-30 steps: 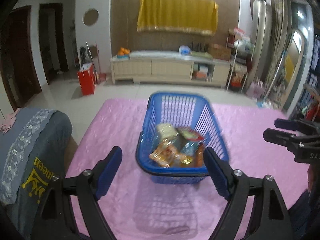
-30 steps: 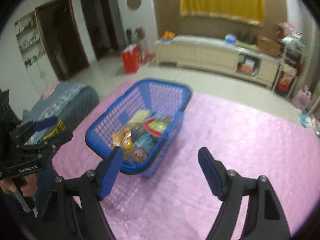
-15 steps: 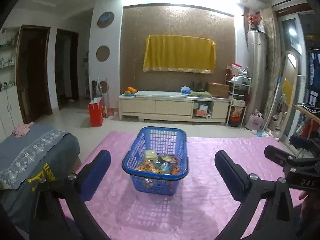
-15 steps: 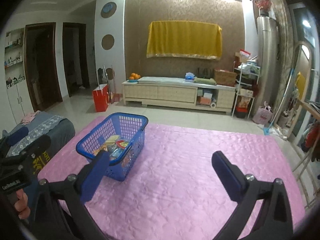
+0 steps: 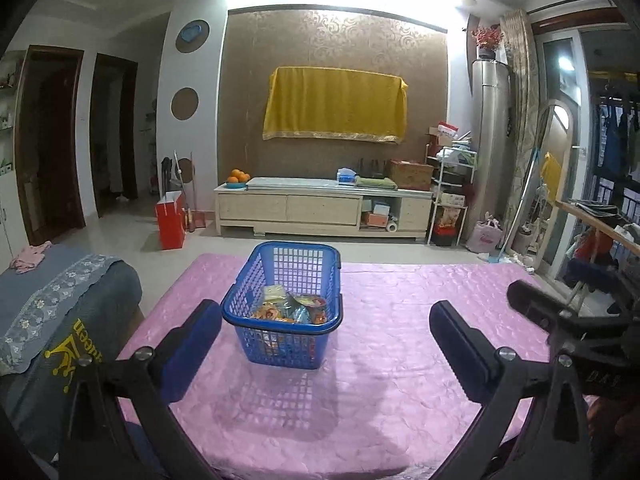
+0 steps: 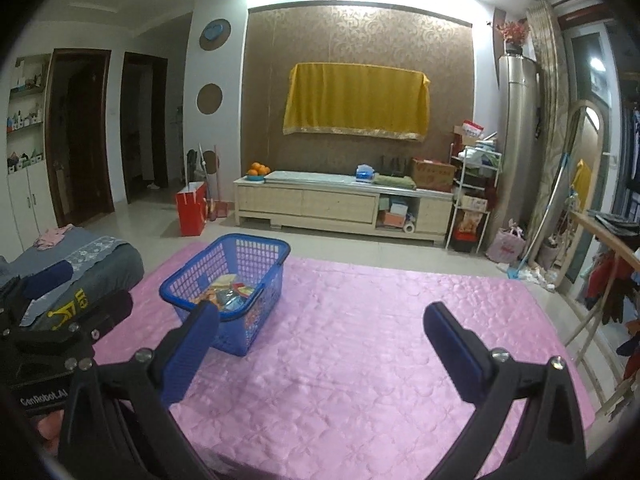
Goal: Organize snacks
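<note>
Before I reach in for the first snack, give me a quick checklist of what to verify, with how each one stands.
1. Left tool open and holding nothing: ok.
2. Right tool open and holding nothing: ok.
3. Basket upright on the pink cover: ok.
4. Snacks visible inside the basket from above: ok.
5. Bare cover to the right of the basket for laying snacks out: ok.
6. Which packet lies on top and loose: cannot tell, they overlap in a pile.
</note>
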